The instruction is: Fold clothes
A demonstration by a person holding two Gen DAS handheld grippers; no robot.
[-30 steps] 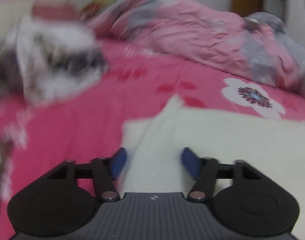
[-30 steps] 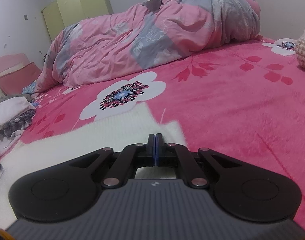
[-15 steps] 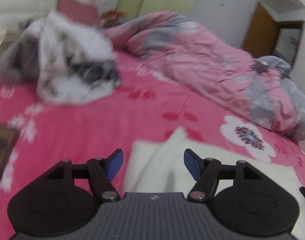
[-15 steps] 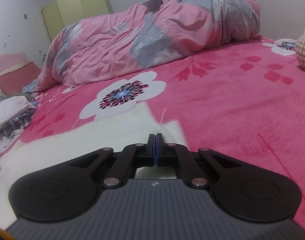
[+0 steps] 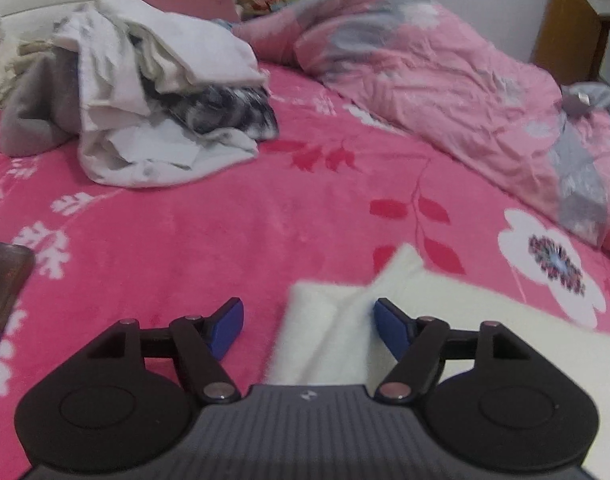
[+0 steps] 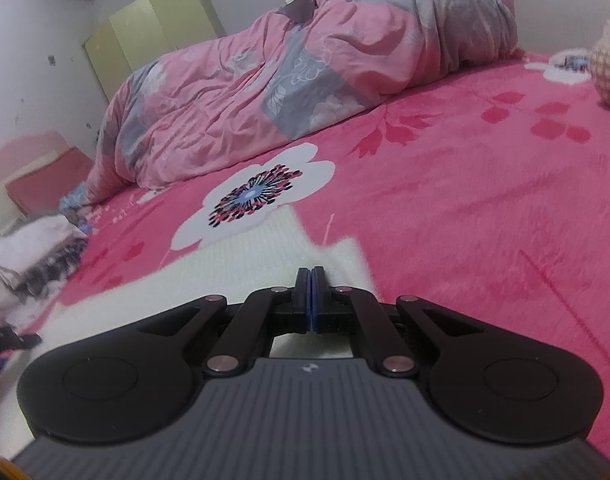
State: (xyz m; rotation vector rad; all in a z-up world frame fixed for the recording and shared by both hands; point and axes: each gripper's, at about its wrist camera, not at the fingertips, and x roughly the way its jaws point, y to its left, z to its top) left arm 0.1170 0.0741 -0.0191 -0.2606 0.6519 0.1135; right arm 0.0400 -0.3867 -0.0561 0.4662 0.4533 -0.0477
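on pink bedspread (image 5: 225,232): cream fuzzy garment (image 5: 445,320) flat; left tool (image 5: 307,326) opening, right tool (image 6: 309,276) closed.

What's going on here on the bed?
A person with a gripper in each hand is folding a cream knit garment laid flat on the pink floral blanket. The left gripper has its jaws apart and opening over the garment's corner, clamping nothing. The right gripper is shut at the garment's edge. A pile of other clothes waits behind.

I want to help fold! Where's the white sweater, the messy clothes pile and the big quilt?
white sweater (image 5: 485,320), left wrist view, flat body.
messy clothes pile (image 5: 145,92), left wrist view, white top.
big quilt (image 6: 305,80), right wrist view, middle.
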